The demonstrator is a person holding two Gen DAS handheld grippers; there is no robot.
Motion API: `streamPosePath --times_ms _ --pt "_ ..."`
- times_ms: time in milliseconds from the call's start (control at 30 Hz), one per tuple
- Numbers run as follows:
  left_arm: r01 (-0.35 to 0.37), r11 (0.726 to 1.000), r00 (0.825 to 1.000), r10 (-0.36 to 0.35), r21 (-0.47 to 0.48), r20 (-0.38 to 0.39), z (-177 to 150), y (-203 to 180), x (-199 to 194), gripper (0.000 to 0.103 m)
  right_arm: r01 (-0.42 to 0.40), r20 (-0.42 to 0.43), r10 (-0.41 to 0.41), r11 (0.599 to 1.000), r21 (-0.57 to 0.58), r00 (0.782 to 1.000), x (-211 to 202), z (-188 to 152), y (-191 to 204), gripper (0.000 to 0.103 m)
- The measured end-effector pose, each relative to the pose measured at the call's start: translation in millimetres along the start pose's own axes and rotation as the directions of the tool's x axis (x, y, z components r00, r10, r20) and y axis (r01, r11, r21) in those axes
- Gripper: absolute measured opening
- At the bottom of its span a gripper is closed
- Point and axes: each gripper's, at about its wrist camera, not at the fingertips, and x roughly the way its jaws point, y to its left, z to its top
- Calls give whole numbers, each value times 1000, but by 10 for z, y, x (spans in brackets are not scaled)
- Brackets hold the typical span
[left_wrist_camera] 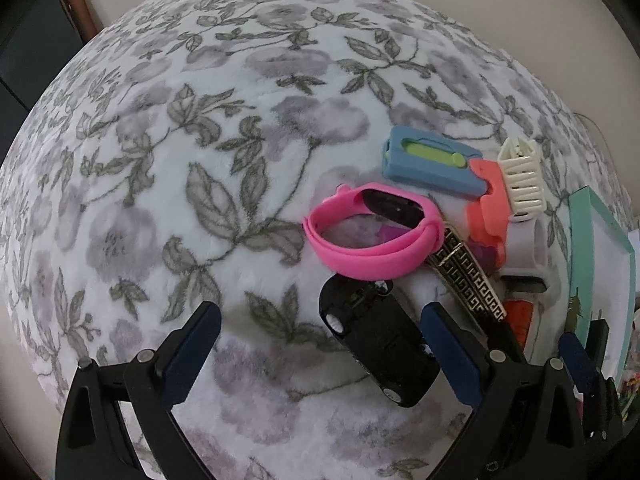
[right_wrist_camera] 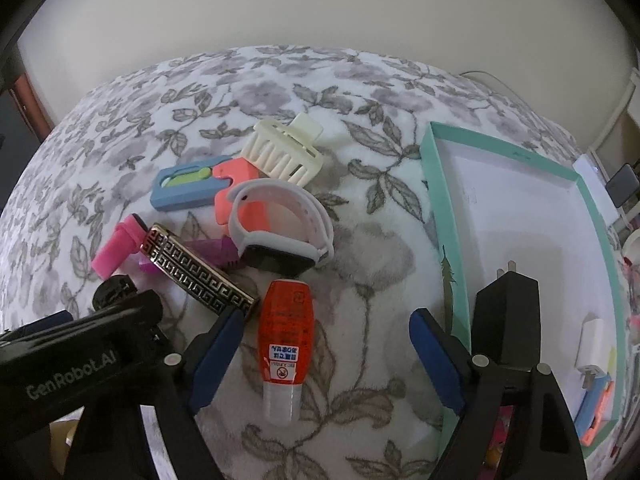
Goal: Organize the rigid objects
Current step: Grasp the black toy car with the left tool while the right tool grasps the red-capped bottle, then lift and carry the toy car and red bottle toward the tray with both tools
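My right gripper (right_wrist_camera: 326, 344) is wide open around the red bottle (right_wrist_camera: 285, 342), not squeezing it. My left gripper (left_wrist_camera: 320, 344) is wide open over the black toy car (left_wrist_camera: 374, 350). Beside me, the teal box (right_wrist_camera: 434, 184) holds a black plug (right_wrist_camera: 506, 320) and white charger (right_wrist_camera: 592, 346). Farther on, the flowery blanket (left_wrist_camera: 160, 140) lies bare up to its edge.

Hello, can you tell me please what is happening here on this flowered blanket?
A person with a gripper in each hand is sorting small hard things from a pile into a teal box. The left gripper is open around a black toy car, not gripping it. The right gripper is open around an orange bottle lying on the blanket. A pink band, a white band, a cream hair clip and a blue case wait in the pile. A black plug is already in the box.
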Motion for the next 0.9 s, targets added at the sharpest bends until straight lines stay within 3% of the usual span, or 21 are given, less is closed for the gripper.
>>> streamPosePath --times_ms 33,100,233,367,633,800,867,900 --pt "-3 1000 1000 3 3 -4 -7 -11 11 93 2 3 -2 1000 -7 1000 -7 -4 12 84" --pt "15 1000 1000 -15 7 -16 -26 -22 20 74 2 7 -2 1000 -27 1000 -21 -10 51 78" --pt "13 1000 1000 -13 5 -23 -55 -13 26 65 -5 24 7 997 -74 1000 -53 -11 134 69" --pt "-17 1000 1000 18 6 -24 -75 32 10 48 -35 24 37 996 -78 999 -54 -18 141 58" --pt "-29 1000 999 29 4 -27 -58 220 4 33 -71 14 72 995 -76 997 -59 -52 130 53" --pt "-28 1000 999 28 5 -34 -86 288 -23 32 -109 2 110 990 -93 994 -66 -74 160 39" --pt "-23 1000 999 23 0 -35 -100 310 -26 32 -109 -10 109 988 -110 994 -51 -99 171 39" --pt "-22 1000 999 22 -1 -36 -110 313 -24 32 -113 -19 112 987 -116 994 -40 -114 171 32"
